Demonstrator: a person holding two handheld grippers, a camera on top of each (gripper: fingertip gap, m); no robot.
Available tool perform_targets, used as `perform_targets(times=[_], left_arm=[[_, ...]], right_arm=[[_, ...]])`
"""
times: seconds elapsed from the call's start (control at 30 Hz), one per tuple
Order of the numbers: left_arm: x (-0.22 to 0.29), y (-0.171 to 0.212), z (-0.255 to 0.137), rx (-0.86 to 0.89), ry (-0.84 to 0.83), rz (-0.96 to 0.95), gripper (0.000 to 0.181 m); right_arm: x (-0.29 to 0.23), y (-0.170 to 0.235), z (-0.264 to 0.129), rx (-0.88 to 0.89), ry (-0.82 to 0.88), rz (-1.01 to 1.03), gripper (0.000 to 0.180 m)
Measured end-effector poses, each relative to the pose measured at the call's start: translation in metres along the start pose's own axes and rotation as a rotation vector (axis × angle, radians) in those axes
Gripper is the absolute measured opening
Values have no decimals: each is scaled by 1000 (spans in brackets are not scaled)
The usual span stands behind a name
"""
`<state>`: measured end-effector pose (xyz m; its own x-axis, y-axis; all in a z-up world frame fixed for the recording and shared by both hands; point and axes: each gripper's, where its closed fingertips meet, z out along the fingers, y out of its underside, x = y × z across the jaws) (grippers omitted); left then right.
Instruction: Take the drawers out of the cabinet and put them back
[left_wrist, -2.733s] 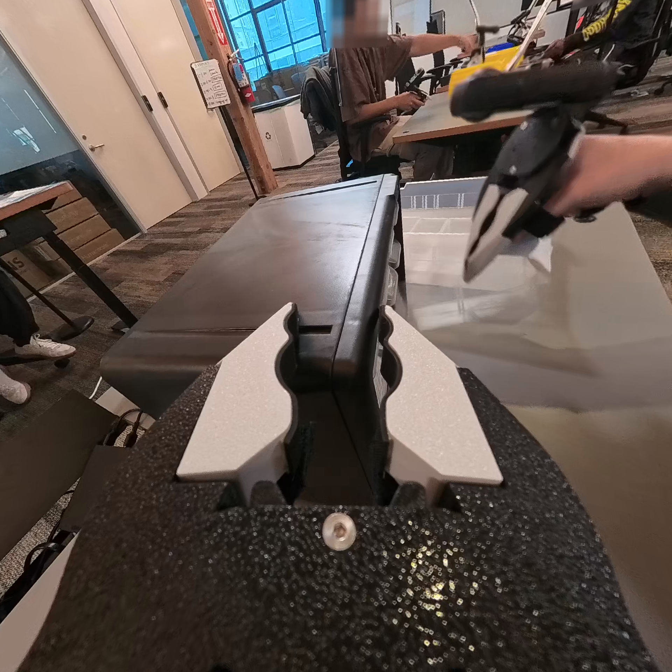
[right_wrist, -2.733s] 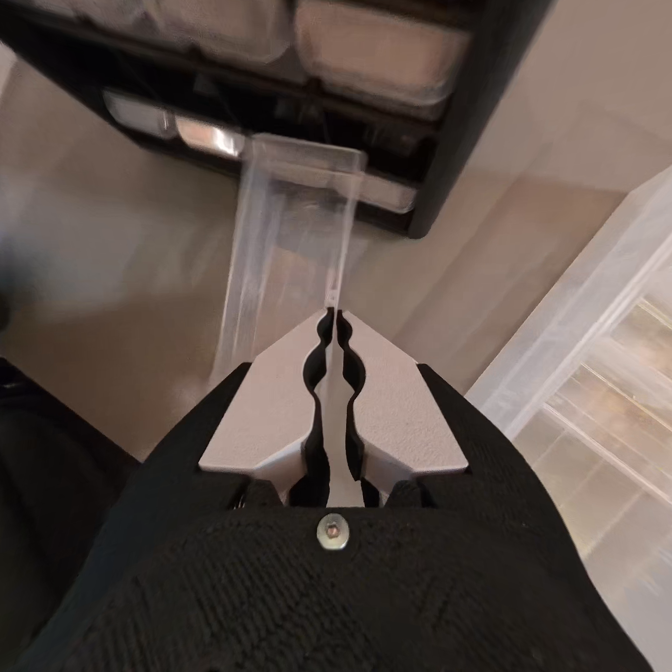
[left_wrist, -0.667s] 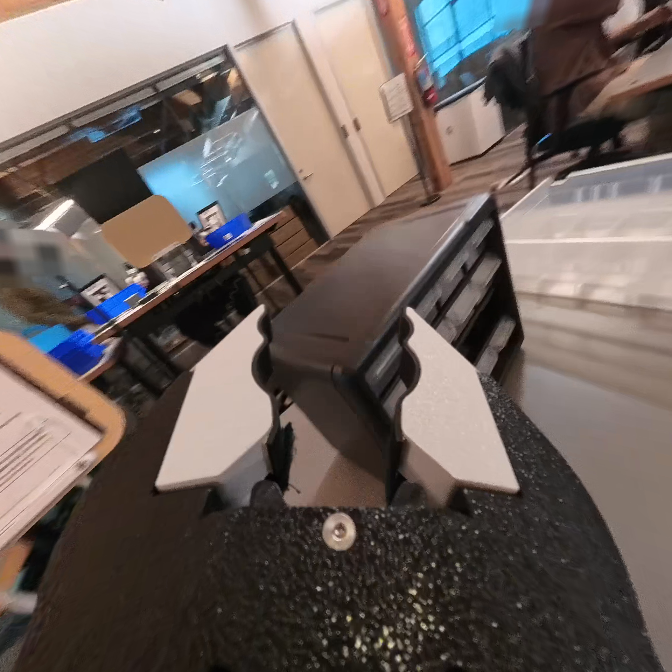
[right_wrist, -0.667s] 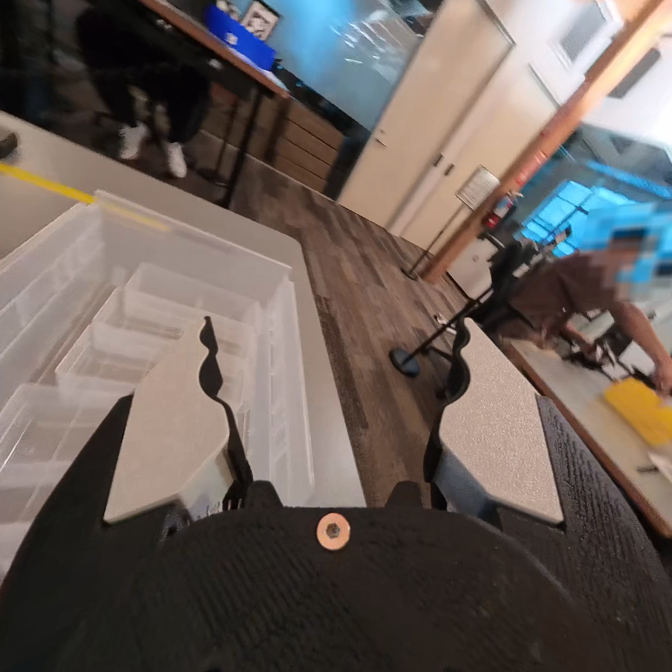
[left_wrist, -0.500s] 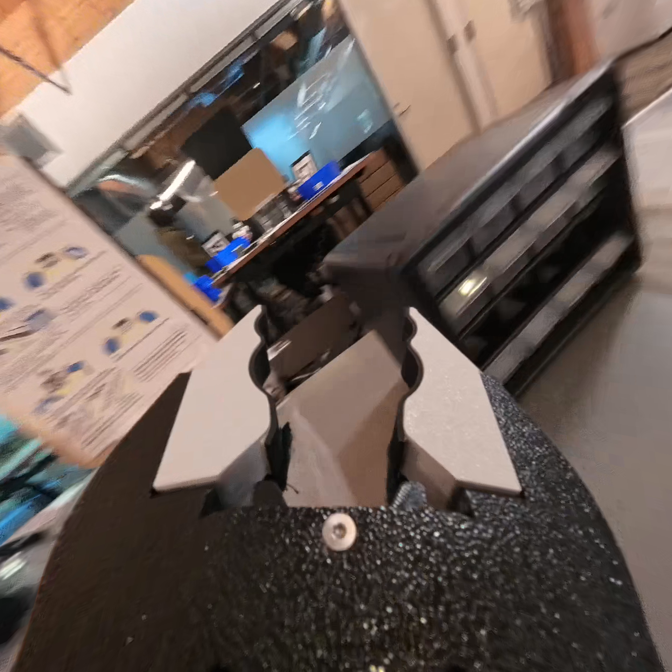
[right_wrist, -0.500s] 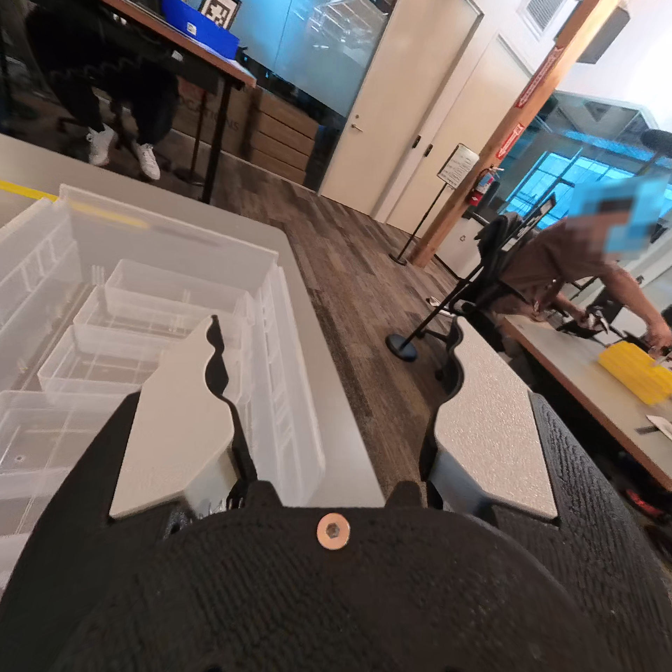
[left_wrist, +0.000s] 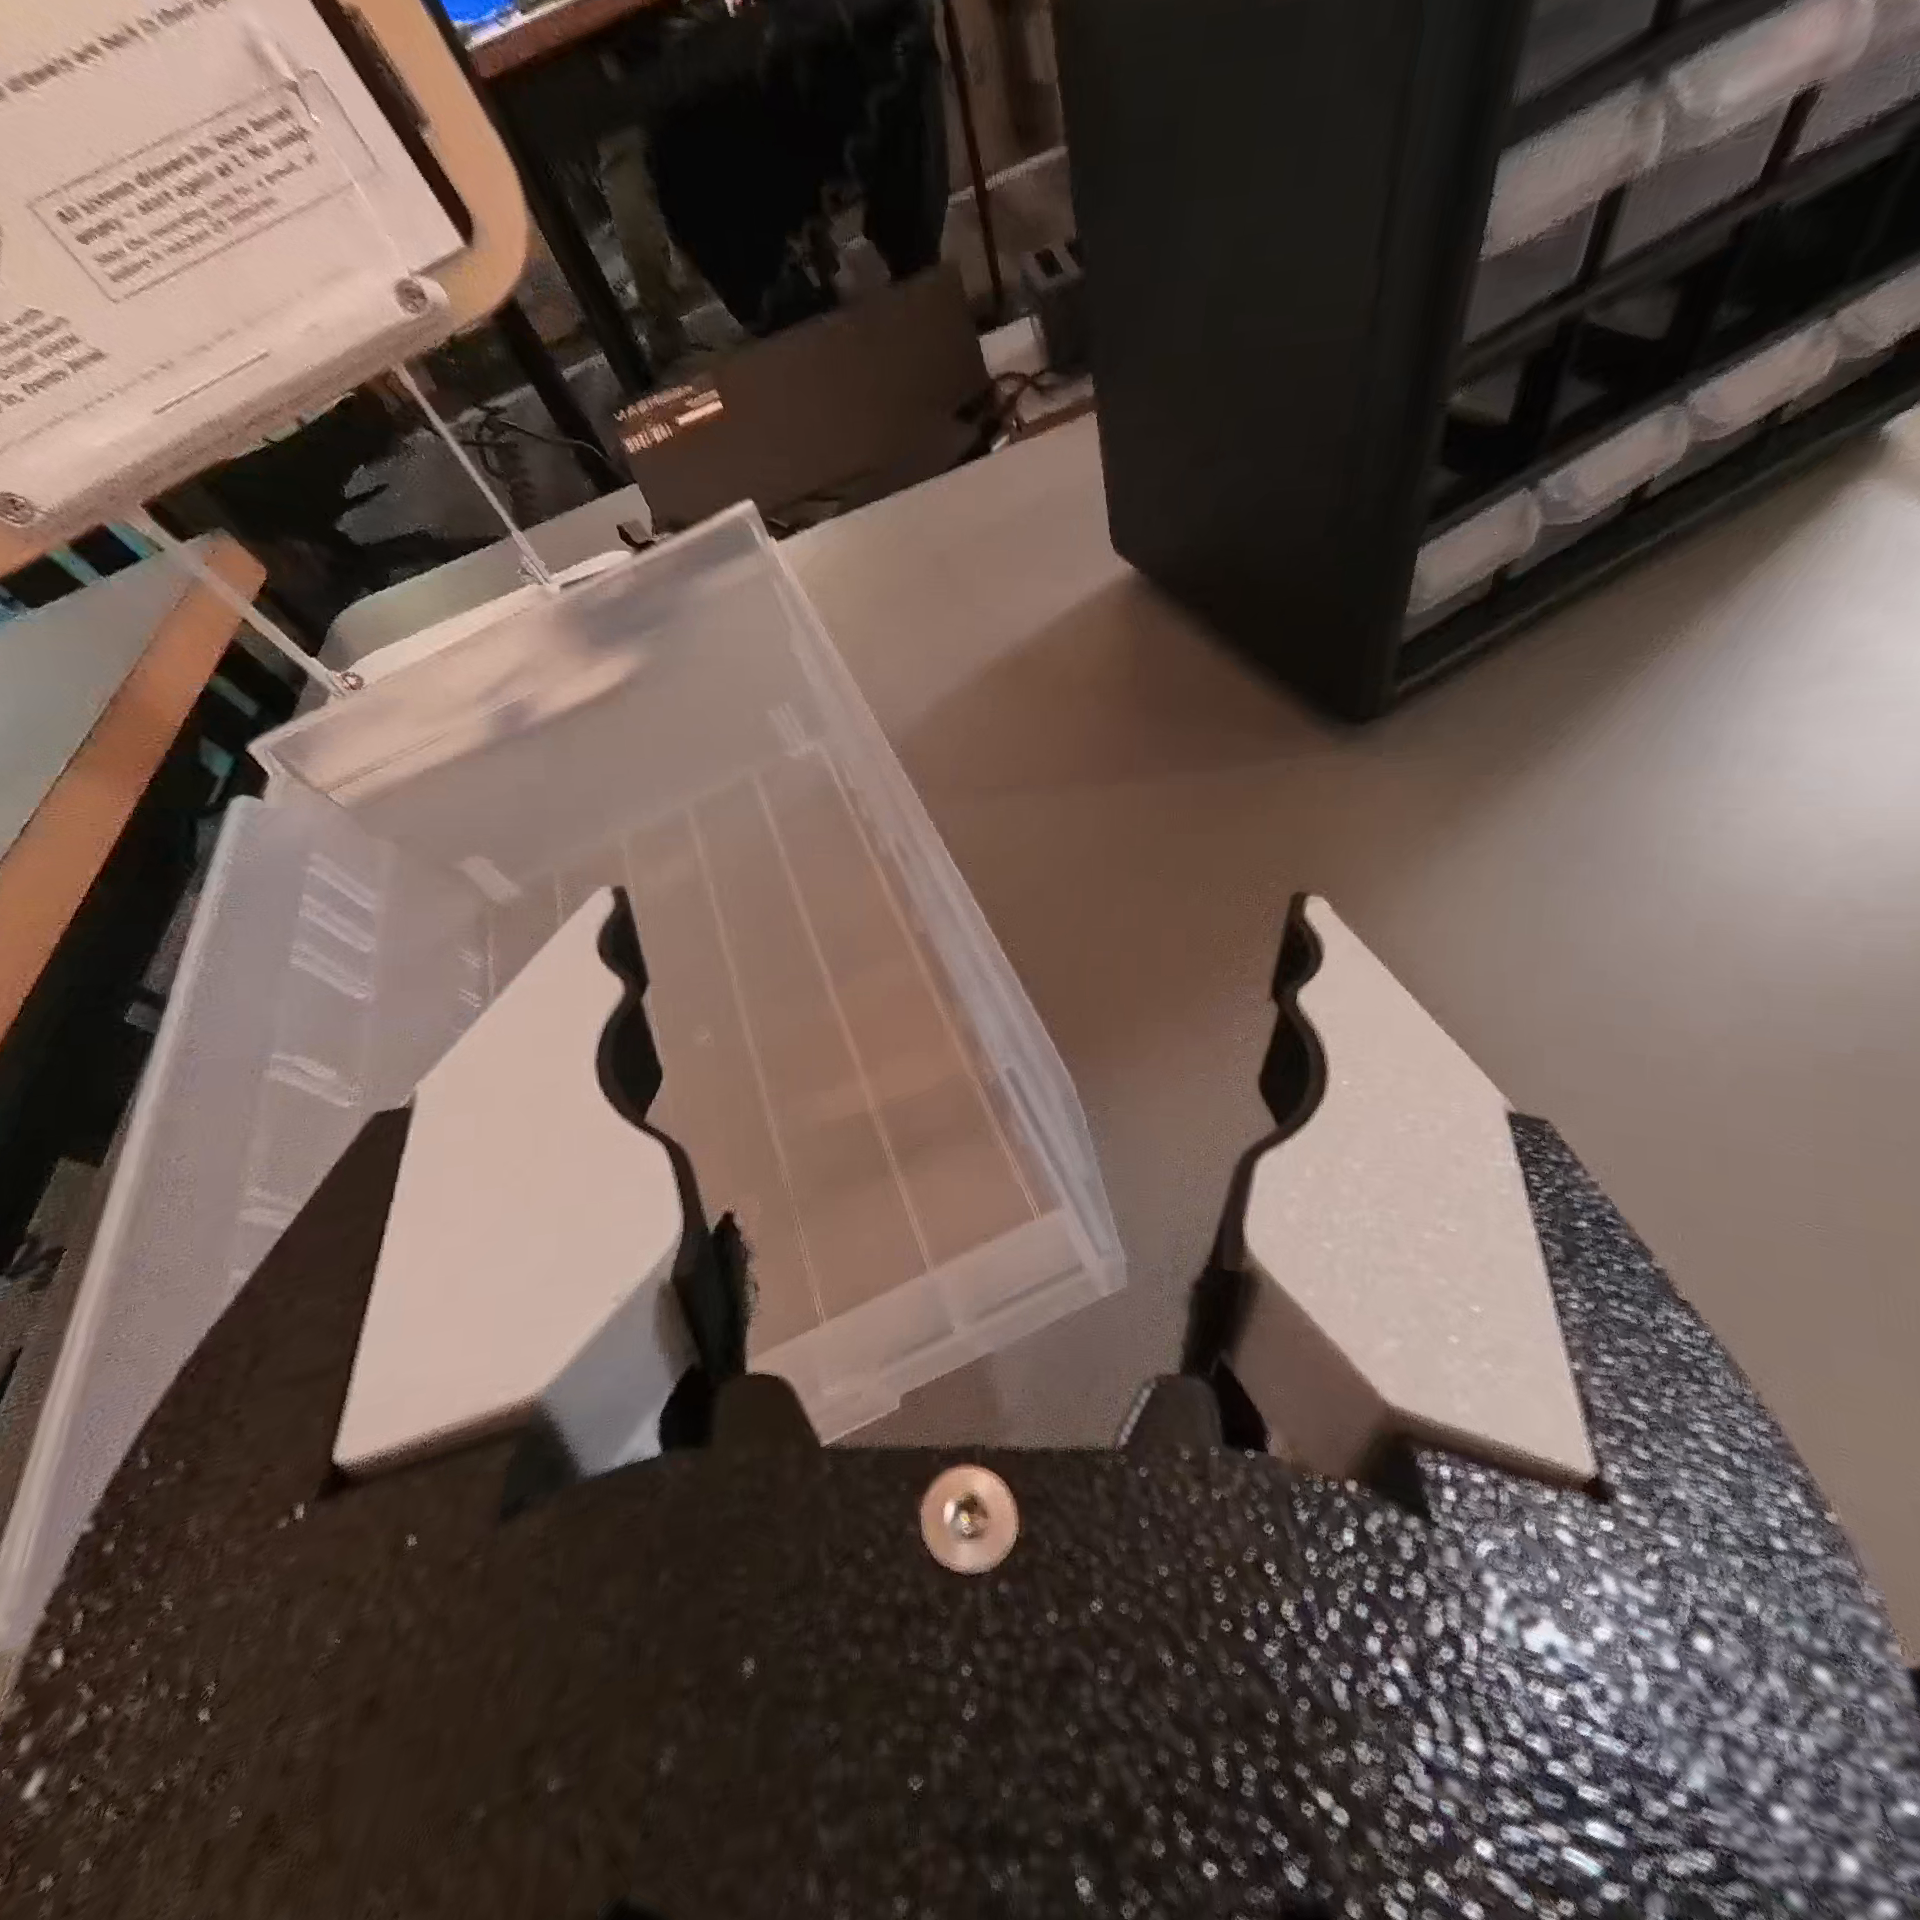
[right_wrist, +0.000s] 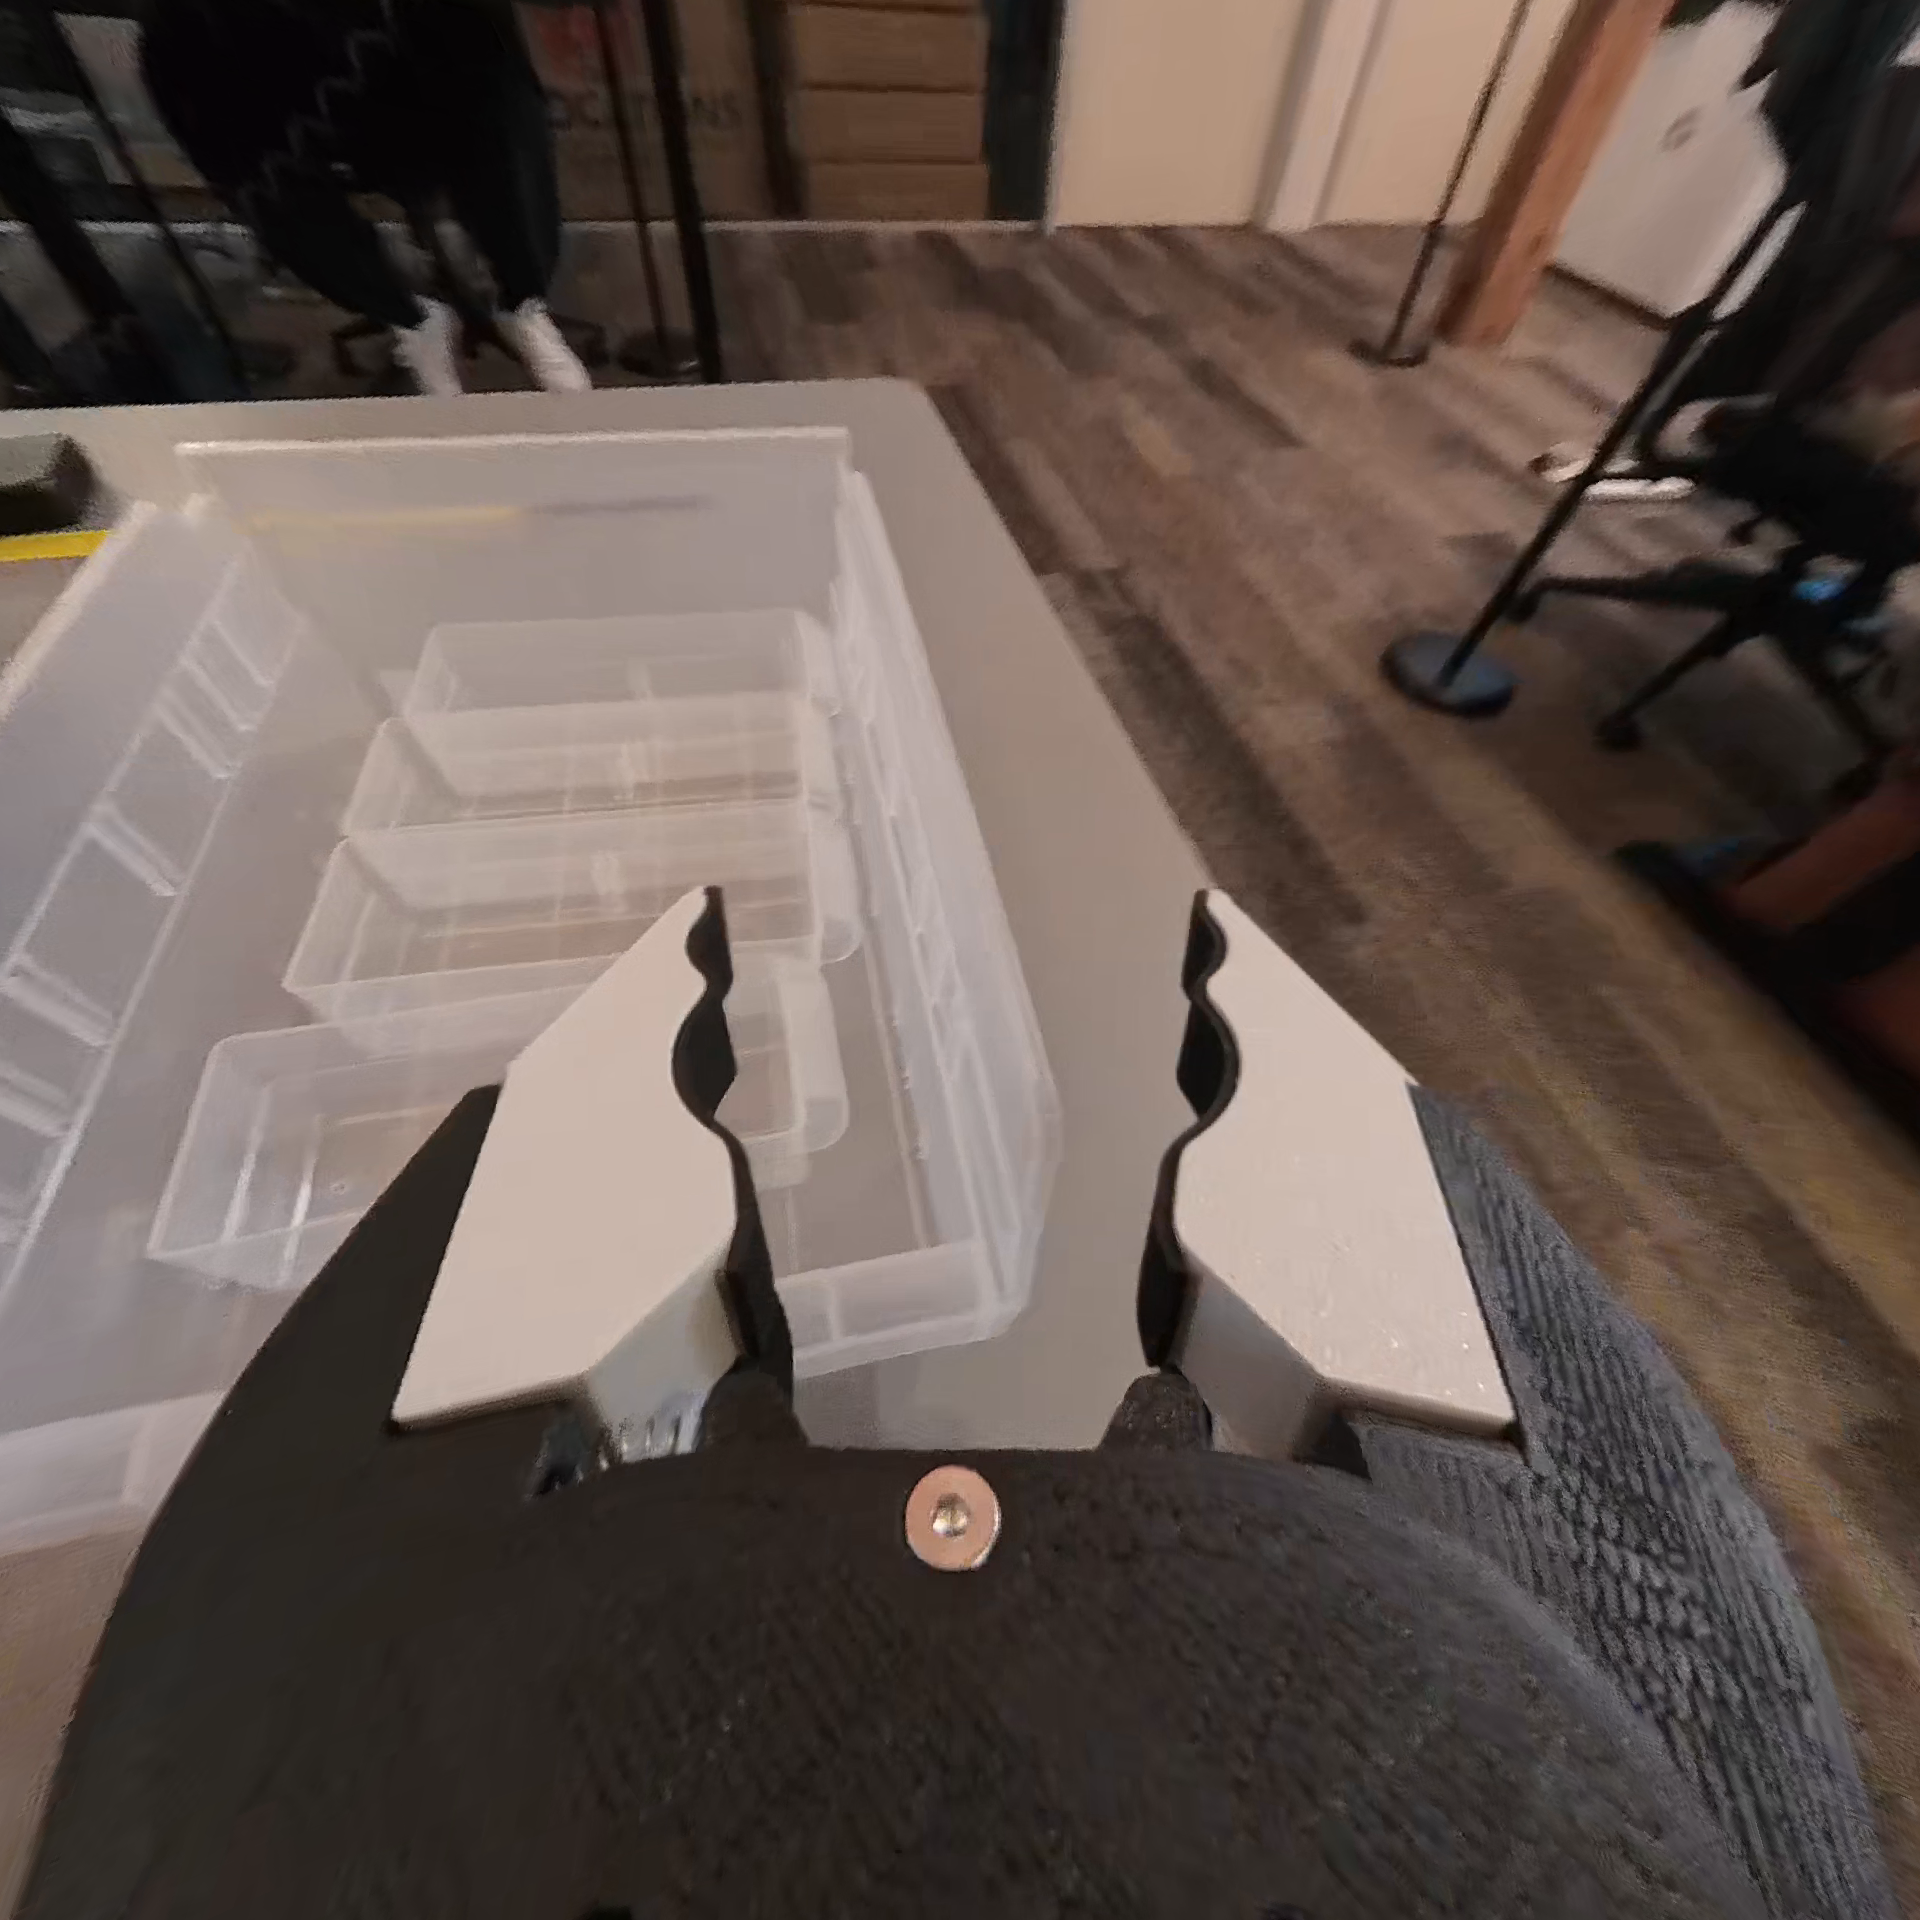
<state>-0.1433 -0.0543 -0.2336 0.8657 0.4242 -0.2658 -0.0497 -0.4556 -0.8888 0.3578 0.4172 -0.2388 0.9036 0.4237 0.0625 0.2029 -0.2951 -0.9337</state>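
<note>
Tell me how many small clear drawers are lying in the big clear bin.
4, in a row inside the bin: farthest drawer, second drawer, third drawer, nearest drawer, partly behind the open right gripper. More may be hidden.

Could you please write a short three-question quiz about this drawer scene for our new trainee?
1. True or false: the left gripper is shut on a drawer.
2. How many small clear drawers lie in the clear bin? A two, B four, C seven.
3. In the left wrist view, on which side of the clear drawer does the black cabinet stand?

Key: 1 false, both grippers are open; 2 B; 3 right.
</note>
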Motion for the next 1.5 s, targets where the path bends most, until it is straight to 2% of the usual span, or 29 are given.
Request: perform_targets(times=[0.03,0.1,0.23,0.37,0.43,0.47,0.6,0.7,0.77,0.83,0.93,1.5], left_arm=[[1,4,4,-8,-6,12,119],[8,14,13,-52,31,-4,119],[12,32,27,-121,40,-40,118],[9,53,35,-217,-4,-44,90],[14,62,39,-255,22,2,54],[14,63,41,-257,21,40,43],[16,64,45,-297,26,53,35],[13,65,43,-302,9,59,32],[4,68,40,-328,-44,53,22],[-12,71,34,-334,-105,60,4],[-11,72,28,-302,-41,68,4],[-23,68,-4,-159,-82,40,3]], right_arm=[[-4,4,3,-17,-35,20,86],[-9,13,7,-59,-76,53,84],[-11,30,15,-157,-48,76,77],[-13,37,20,-205,-24,21,76],[-9,40,21,-221,-6,-3,64],[-6,43,22,-231,3,-7,58],[-4,50,26,-241,-14,24,49],[0,50,26,-245,-26,17,29],[2,52,25,-254,-46,18,13],[0,51,25,-245,-84,52,8],[-4,52,22,-244,-122,77,5],[-16,70,-30,-235,-187,38,4]])
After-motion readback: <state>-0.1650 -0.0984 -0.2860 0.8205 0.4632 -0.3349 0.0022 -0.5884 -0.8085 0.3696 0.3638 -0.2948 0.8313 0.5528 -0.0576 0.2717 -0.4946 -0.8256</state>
